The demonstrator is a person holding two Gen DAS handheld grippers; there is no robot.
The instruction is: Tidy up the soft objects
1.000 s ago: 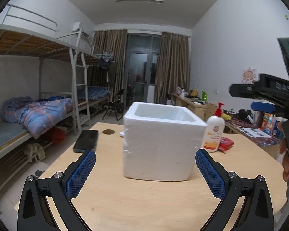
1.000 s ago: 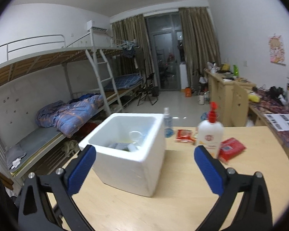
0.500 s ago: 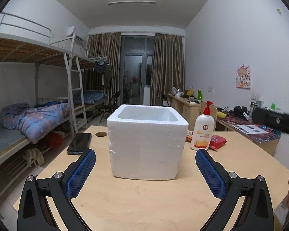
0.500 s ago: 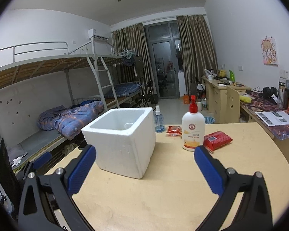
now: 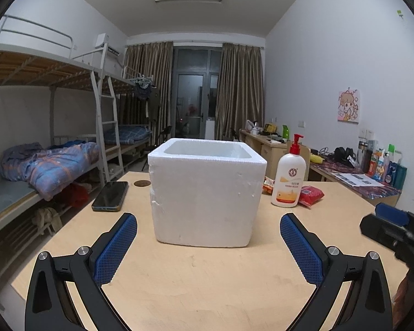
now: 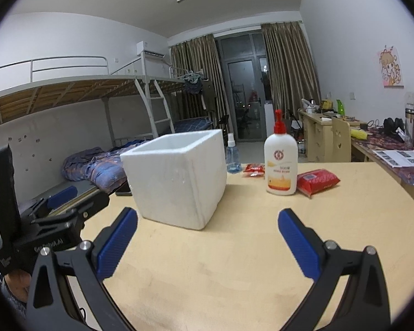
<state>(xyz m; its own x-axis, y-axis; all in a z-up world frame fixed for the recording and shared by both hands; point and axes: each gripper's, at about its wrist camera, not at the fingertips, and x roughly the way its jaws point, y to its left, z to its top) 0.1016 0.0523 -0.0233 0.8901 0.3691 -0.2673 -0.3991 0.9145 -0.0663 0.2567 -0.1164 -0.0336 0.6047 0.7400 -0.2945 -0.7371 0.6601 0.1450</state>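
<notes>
A white foam box (image 5: 207, 193) (image 6: 176, 182) stands open-topped on the wooden table (image 5: 207, 289); its inside is hidden from both views. To its right stand a white lotion pump bottle (image 5: 289, 178) (image 6: 281, 162), a red soft packet (image 5: 311, 195) (image 6: 317, 180) and a small red snack packet (image 6: 253, 169). My left gripper (image 5: 208, 237) is open and empty, low in front of the box. My right gripper (image 6: 207, 233) is open and empty, low and to the right of the box. Each gripper shows at the edge of the other's view.
A dark phone (image 5: 110, 195) lies left of the box near a round hole (image 5: 142, 183) in the table. A clear spray bottle (image 6: 232, 155) stands behind the box. Bunk beds (image 5: 41, 165) line the left wall; cluttered desks (image 6: 386, 149) run along the right.
Both grippers have come down and drawn back from the box; the box interior, seen by the right wrist a second ago, is now out of sight. Both stayed open.
</notes>
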